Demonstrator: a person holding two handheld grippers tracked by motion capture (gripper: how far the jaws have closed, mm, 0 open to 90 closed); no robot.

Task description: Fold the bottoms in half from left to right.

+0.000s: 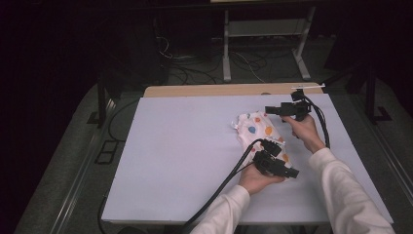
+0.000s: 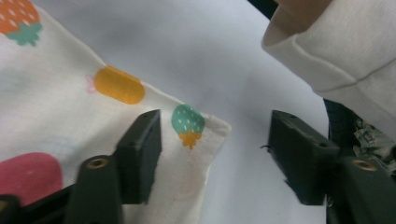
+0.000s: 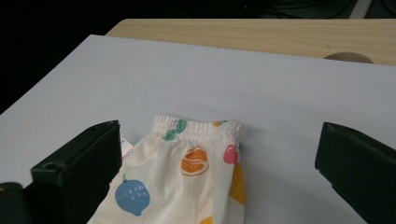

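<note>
Folded fruit-print pants (image 1: 263,138) lie flat at the worktop's (image 1: 185,161) right side; your left claw (image 2: 212,156) and right claw (image 3: 215,172) both stand released at either end, so folding looks finished.

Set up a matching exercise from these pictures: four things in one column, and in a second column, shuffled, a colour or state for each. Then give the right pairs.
1. fruit-print garment
2. left gripper
3. table edge
4. sleeve

A. bare light wood
B. cream, cuff turned back
C. jaws apart, nothing pressed between them
D. lying folded on the white sheet

Pairs: 1-D, 2-C, 3-A, 4-B
</note>
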